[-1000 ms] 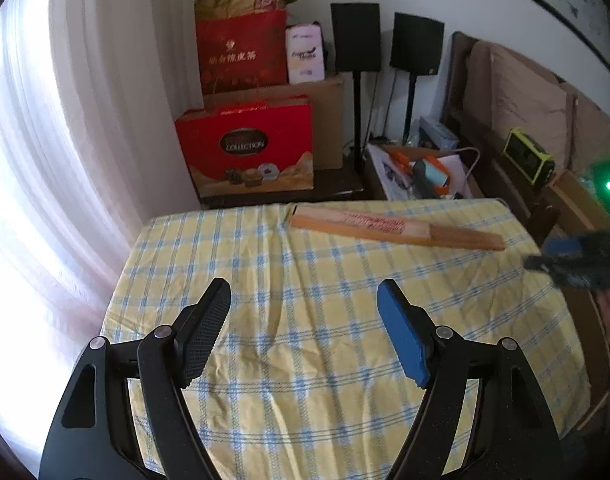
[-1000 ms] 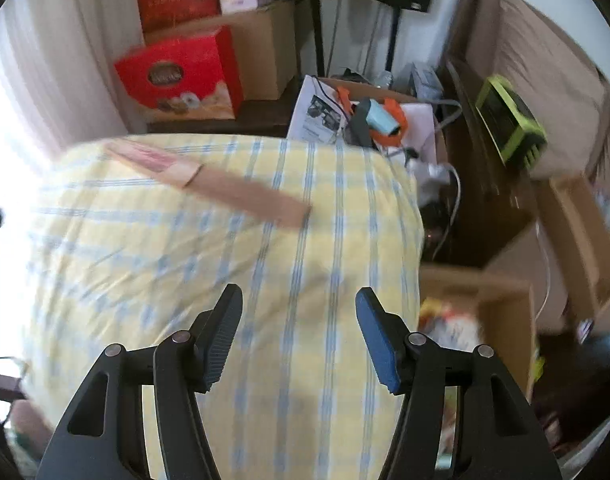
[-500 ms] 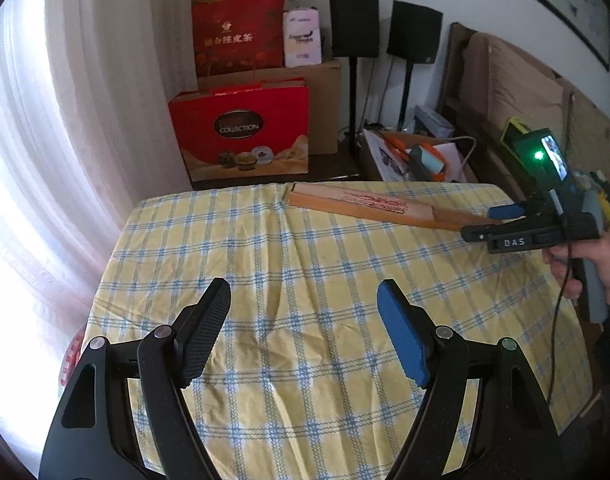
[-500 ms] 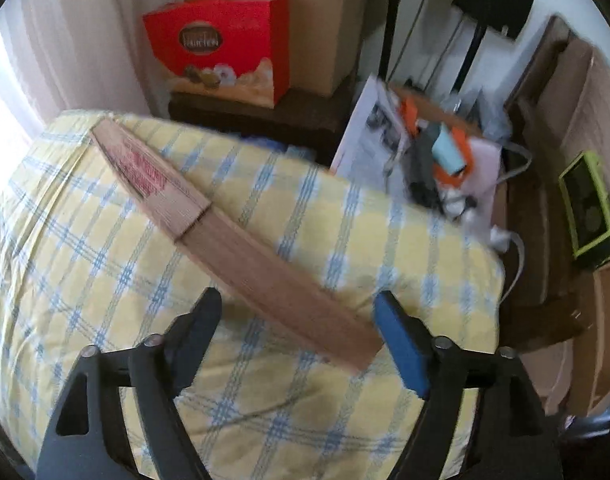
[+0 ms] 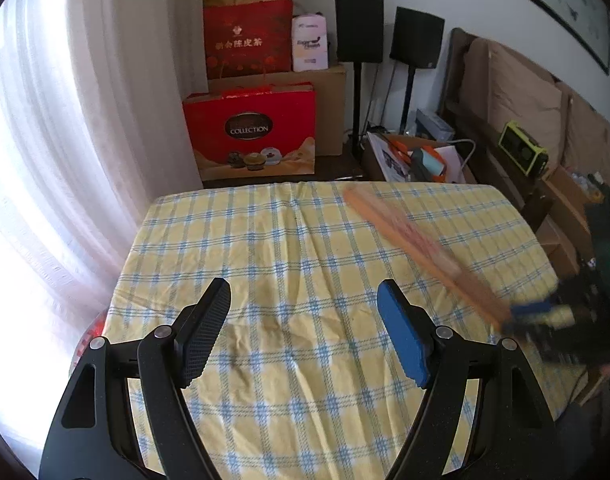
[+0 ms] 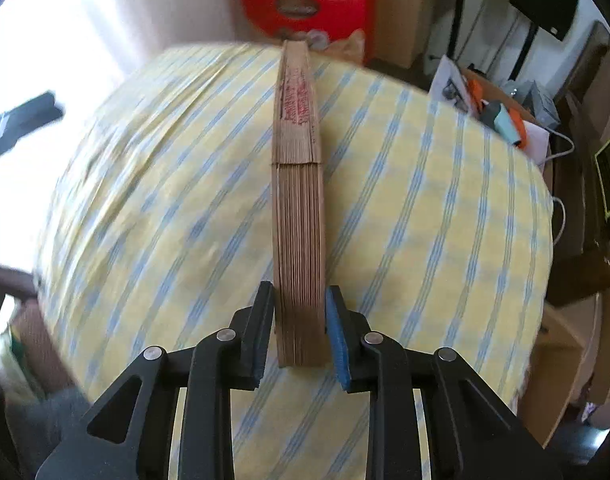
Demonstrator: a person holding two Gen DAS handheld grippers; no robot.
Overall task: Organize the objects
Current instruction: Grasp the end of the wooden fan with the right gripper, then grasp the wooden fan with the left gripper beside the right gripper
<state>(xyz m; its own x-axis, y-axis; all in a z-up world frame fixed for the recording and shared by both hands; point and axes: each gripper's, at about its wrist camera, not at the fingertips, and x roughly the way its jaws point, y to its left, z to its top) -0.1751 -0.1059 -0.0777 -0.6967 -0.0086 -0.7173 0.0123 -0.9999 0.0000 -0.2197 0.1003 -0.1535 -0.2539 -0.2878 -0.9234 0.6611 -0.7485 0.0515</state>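
Folded fan (image 6: 299, 216), closed into a long narrow stack of wooden ribs with a printed paper section toward its far end, as seen from the right wrist. It lies along the checked tablecloth (image 6: 425, 240), running from the near right-hand part of the tabletop toward the far edge; from the left wrist the same fan (image 5: 421, 254) appears blurred and slanting toward the right edge. The right gripper (image 6: 299, 328) has just been closing, and its black and blue pads now pinch the rib end of the fan from both sides, near the pivot. The left gripper (image 5: 305, 332) hangs over the near middle of the tabletop with its jaws spread and nothing between them, well apart from the fan.

Handling, as judged from these views: the fan is probably light and stiff along its length, yet the ribs can slide over one another and splay if squeezed off-centre. The paper portion looks fragile and creasable, so the bare wooden ribs are the better place to grip. Held at one end, the long free part may droop or swing; a hold nearer the middle, or support from the left gripper, would steady it.
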